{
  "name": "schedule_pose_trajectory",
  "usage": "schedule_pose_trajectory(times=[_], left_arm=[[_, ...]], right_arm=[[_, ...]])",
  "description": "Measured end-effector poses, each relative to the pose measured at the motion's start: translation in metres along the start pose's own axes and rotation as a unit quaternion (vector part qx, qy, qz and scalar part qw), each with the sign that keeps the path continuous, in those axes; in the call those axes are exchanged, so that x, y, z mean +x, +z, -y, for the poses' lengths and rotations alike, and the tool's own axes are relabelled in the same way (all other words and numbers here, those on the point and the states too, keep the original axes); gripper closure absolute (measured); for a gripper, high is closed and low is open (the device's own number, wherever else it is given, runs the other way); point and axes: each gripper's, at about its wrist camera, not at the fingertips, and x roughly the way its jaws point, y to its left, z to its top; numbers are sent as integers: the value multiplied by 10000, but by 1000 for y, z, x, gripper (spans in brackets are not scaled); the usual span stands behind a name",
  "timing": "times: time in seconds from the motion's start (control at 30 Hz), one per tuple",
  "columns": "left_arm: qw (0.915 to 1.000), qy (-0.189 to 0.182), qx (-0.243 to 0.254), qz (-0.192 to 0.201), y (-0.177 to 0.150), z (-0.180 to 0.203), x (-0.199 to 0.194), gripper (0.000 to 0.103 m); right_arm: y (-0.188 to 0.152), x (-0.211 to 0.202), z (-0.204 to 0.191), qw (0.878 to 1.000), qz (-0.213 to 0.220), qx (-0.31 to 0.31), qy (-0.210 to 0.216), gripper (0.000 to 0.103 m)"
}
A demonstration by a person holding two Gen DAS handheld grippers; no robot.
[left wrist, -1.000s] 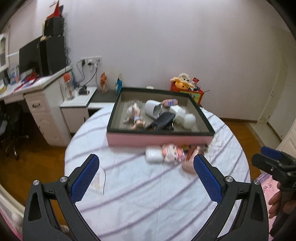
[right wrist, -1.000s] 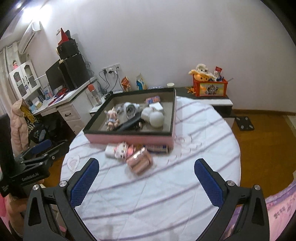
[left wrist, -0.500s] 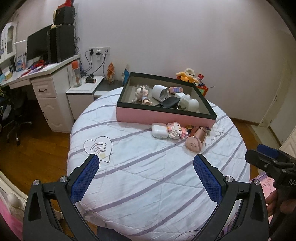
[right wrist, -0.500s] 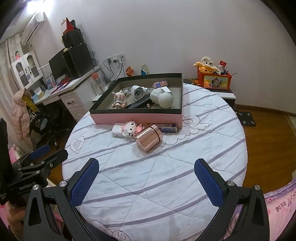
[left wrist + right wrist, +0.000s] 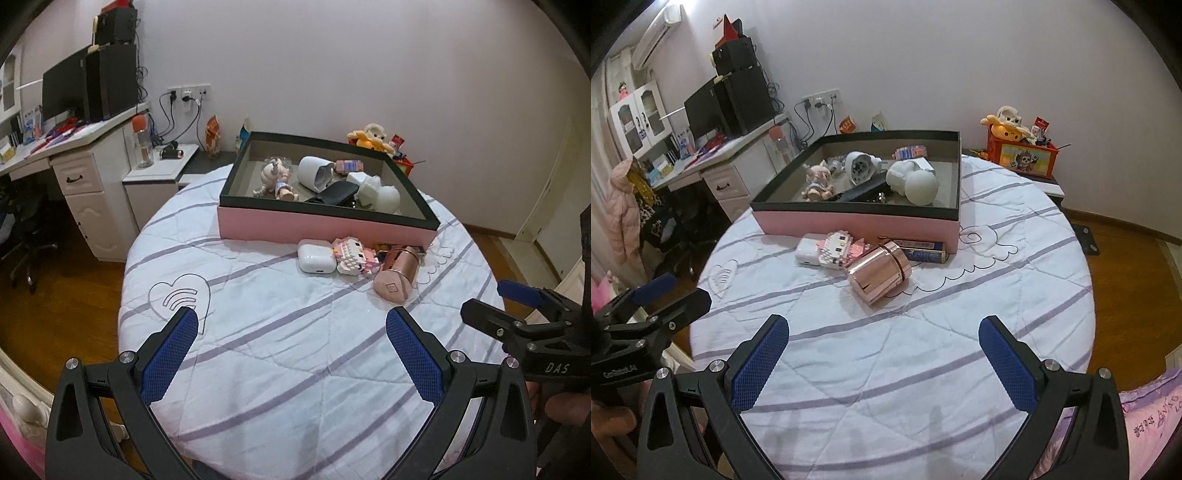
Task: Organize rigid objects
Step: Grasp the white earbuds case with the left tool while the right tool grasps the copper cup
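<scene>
- The left hand-held gripper [image 5: 291, 350] and the right hand-held gripper [image 5: 882, 354] both hover over the near edge of the table, blue ridged pads set wide apart, nothing between them.
- Ahead of both lies a broad bare stretch of the round table [image 5: 923, 369], covered in a soft white quilted cloth with lilac stripes; the cloth falls away at the rim to wooden floor [image 5: 1126, 266] on the right.
- A shiny rose-gold metal cylinder jar [image 5: 877, 275] lies on its side past mid-table, its long axis running diagonally, flat base end towards the grippers and lid end towards the box.
- Just to its left, touching, sits a knobbly pink-and-white block-built figure [image 5: 836, 249], and beside that a smooth white rounded earbud case [image 5: 317, 256].
- A flat dark blue box [image 5: 921, 254] lies against the wall of the large box, behind the jar.
- The shallow pink rectangular cardboard box with a black rim [image 5: 857, 221] stands at the far side, holding a small doll [image 5: 275, 177], a white cup on its side [image 5: 314, 173], a black pouch [image 5: 336, 192] and white rounded pieces [image 5: 916, 181].
</scene>
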Motion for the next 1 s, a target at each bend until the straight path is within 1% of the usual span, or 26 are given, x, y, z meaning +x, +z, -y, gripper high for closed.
schedule_pose_trajectory(times=[0.17,0.47,0.63,0.73,0.8,0.83,0.87,1.0], left_arm=[[9998,86,71,-179,6,-2,28,0],[9994,99,66,-322,13,-14,60,0],[9989,88,96,-461,15,-16,79,0],[9983,62,129,-559,15,-16,90,0],[9980,39,142,-612,14,-16,96,0],[9978,33,146,-646,14,-16,99,0],[9977,31,145,-663,14,-16,102,0],[9973,-8,146,-714,16,-15,110,0]], right_arm=[[5,21,3,10000,-95,-23,-3,0],[20,61,2,9996,-239,-152,86,0],[25,78,-2,9991,-323,-280,48,1],[26,87,-1,9988,-393,-290,63,7],[27,94,-1,9985,-461,-287,116,15],[27,97,-2,9982,-505,-298,151,28],[26,99,-2,9978,-550,-288,227,35],[23,99,-1,9980,-506,-265,277,35]])
